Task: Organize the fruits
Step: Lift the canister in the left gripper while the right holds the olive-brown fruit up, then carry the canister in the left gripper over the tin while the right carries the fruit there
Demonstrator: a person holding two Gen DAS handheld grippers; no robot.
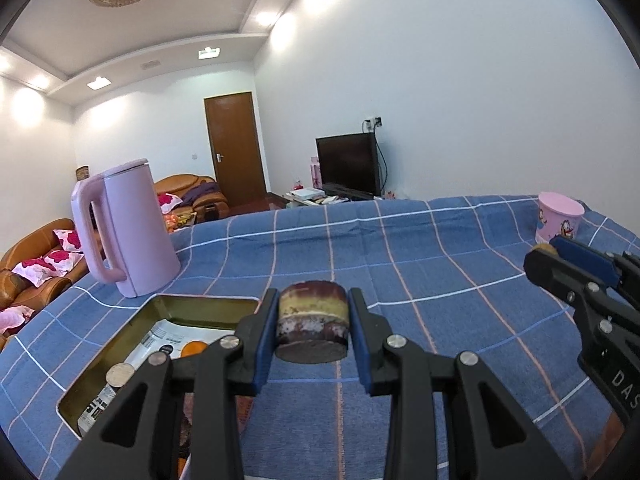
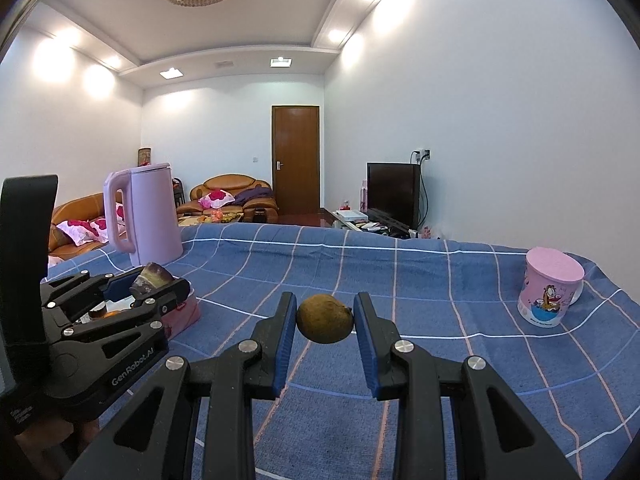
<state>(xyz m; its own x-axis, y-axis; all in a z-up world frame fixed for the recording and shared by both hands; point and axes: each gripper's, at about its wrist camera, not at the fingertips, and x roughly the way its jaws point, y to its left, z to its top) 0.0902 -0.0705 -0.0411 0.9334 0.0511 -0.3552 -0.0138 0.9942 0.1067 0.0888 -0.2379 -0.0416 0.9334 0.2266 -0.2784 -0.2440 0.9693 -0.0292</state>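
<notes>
We find the left gripper (image 1: 313,326) pinching a short sugarcane piece (image 1: 312,320) above the blue checked table (image 1: 420,264), just right of the open tin (image 1: 168,308). The right gripper (image 2: 325,320) clamps a round brown fruit (image 2: 325,319), apparently only at its sides. Risk: the fruit rolls free; the cane may strike the tin rim.

Brown-yellow cane chunk (image 1: 312,322) and round brownish fruit (image 2: 325,319), both aloft.

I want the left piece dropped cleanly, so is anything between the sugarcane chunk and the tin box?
Nothing visible: the left gripper holds the sugarcane chunk just right of the open tin box.
</notes>
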